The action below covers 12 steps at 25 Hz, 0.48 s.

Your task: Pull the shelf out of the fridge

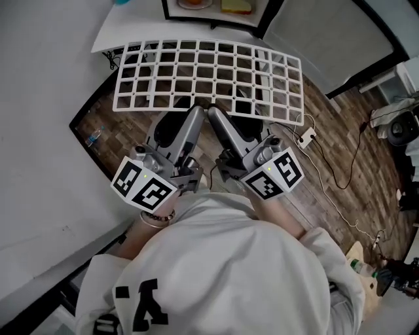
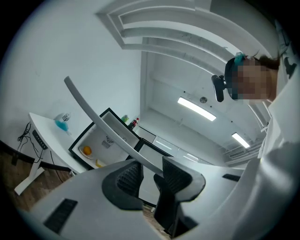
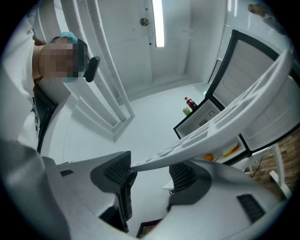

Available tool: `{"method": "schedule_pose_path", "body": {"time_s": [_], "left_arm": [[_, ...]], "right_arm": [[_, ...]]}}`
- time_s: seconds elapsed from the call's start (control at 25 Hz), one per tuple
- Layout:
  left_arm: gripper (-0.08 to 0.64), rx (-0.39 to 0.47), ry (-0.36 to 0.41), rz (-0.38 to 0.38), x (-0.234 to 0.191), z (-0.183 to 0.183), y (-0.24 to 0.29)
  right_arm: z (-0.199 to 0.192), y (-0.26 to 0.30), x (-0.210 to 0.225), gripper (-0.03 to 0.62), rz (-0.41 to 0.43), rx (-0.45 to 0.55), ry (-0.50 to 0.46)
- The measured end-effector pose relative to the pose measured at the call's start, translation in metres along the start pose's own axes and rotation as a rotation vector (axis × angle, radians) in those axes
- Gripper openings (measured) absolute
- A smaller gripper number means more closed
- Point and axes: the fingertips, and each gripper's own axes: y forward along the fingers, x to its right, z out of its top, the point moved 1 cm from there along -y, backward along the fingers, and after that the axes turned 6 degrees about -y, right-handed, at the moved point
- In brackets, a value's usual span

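Left claw (image 1: 195, 110) and right claw (image 1: 214, 111) clamp the shelf (image 1: 209, 72) by its near edge; the fridge (image 1: 267, 18) is cut off above.

3 cams: 1 on the head, 1 riding each gripper, all sharing the shelf.

Head cam looks steeply down over the person's shoulders, mid-range, onto the left gripper (image 1: 195, 110), right gripper (image 1: 213, 111), shelf (image 1: 209, 73) and floor (image 1: 327, 150), w/ the fridge (image 1: 216, 10) at the top edge. Left gripper cam sits v. close behind its jaws, tilted up: shelf (image 2: 108, 124) edge-on, fridge (image 2: 101, 140) beyond, ceiling lights (image 2: 197, 108) above. Right gripper cam is likewise close and tilted up, pic rolled sideways: shelf (image 3: 234, 117), fridge (image 3: 211, 117), ceiling light (image 3: 158, 23). Shelf & fridge show in all 3; both gripper cams also catch the person at the frame edge.
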Motion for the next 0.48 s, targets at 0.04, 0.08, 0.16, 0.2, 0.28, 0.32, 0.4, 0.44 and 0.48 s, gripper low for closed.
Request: {"method": "schedule_pose_path", "body": {"time_s": [0.04,0.08,0.16,0.2,0.28,0.32,0.4,0.44,0.48], "left_arm": [[0.132,0.004,0.004,0.002,0.008,-0.003,-0.005],[0.132,0.009,0.007,0.007,0.015,-0.006,-0.011],[0.132,0.018,0.007,0.020,0.028,-0.013,-0.020],[0.132,0.019,0.005,0.026,0.036,-0.017,-0.024],[0.132,0.015,0.002,0.034,0.050,-0.026,-0.031],[0.132,0.013,0.001,0.037,0.057,-0.030,-0.033],[0.132,0.013,0.002,0.038,0.071,-0.036,-0.039],[0.132,0.015,0.003,0.040,0.079,-0.039,-0.043],[0.132,0.018,0.005,0.042,0.087,-0.043,-0.048]], "right_arm": [[0.002,-0.008,-0.005,0.267,0.006,-0.001,0.001],[0.003,-0.015,-0.010,0.267,0.013,-0.002,0.003],[0.006,-0.030,-0.017,0.267,0.026,-0.007,0.009],[0.008,-0.038,-0.020,0.267,0.030,-0.010,0.012],[0.012,-0.054,-0.026,0.267,0.034,-0.015,0.015],[0.014,-0.062,-0.028,0.267,0.034,-0.016,0.015],[0.019,-0.077,-0.034,0.267,0.036,-0.016,0.013],[0.022,-0.085,-0.038,0.267,0.038,-0.016,0.013],[0.024,-0.093,-0.043,0.267,0.042,-0.018,0.014]]}}
